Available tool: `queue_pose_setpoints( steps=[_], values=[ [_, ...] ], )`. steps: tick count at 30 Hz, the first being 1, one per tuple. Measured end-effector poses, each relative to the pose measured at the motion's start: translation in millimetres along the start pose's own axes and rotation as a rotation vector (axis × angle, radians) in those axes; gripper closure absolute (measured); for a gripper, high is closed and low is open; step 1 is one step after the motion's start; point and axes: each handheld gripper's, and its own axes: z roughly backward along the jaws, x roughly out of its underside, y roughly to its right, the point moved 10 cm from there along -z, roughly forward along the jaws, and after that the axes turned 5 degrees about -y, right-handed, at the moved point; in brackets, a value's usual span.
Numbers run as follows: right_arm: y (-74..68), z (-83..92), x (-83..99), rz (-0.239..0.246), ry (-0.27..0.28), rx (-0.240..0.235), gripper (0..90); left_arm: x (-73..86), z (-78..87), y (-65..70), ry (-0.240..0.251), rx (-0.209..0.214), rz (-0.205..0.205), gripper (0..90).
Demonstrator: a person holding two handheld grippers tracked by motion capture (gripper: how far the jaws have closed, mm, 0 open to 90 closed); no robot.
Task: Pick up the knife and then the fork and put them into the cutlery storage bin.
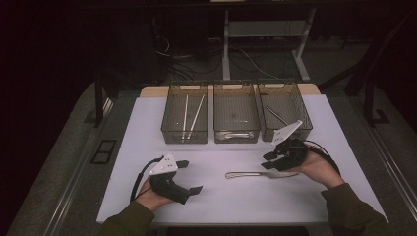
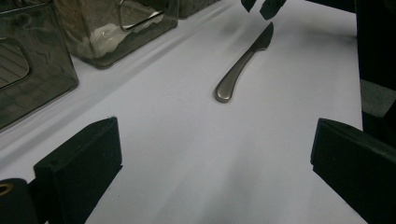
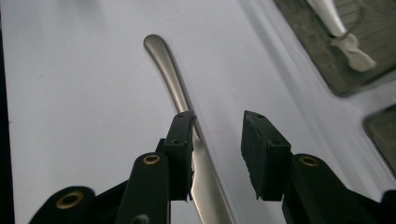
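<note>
1. High view. The table carries a white sheet with three smoky clear bins in a row at its far edge. The left bin holds two pale chopsticks, the middle bin a metal utensil lying against its near wall, and the right bin one thin metal piece.
2. Same view. A butter knife lies flat on the sheet in front of the middle bin, handle to the left, blade to the right.
3. Same view. I read the right hand-held gripper as low over the knife's blade end, its grey plate tilted up toward the right bin. The left hand-held gripper sits well apart from the knife at the near left, jaws spread, nothing between them.
4. Left gripper view. Both black jaws stand wide apart over bare sheet. The knife lies well ahead, handle nearest, blade pointing away. The tips of the right hand-held gripper hang just above the blade tip. Two bins show at upper left.
5. Right gripper view. The right hand-held gripper has its jaws partly apart, not clamped. The knife runs under the left jaw: its blade passes beneath that pad, and its handle extends ahead. I cannot tell whether the pad touches the blade. The gap between the pads shows mostly bare sheet. A bin corner with a white utensil shows at upper right.
</note>
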Motion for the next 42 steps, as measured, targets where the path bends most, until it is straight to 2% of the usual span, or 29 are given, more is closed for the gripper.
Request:
queue_pose_setpoints(
  steps=[4,8,13,23,29,42],
  values=[
    [-6.9,-7.5,-3.0,0.047,-0.054,-0.012,66.3,0.1,-0.2,0.1,-0.002,0.000,-0.004,0.9],
    [-7.4,-13.7,-6.6,0.108,-0.100,-0.010,67.4,0.0,-0.5,0.1,-0.002,0.000,-0.001,0.9],
    [-10.5,-23.8,-9.2,0.152,-0.172,-0.015,68.1,0.2,-0.5,0.0,-0.003,0.001,-0.002,0.9],
    [-12.0,-44.0,-6.5,0.203,-0.306,-0.036,72.1,0.4,-0.5,0.2,-0.003,0.003,-0.003,0.9],
    [-13.2,-48.2,-5.8,0.231,-0.346,-0.039,74.4,0.5,-0.7,0.3,-0.005,0.003,-0.004,0.9],
    [-12.6,-52.9,-5.5,0.289,-0.435,-0.013,77.6,0.8,-1.4,0.7,-0.007,0.004,-0.002,0.9]
  ],
)
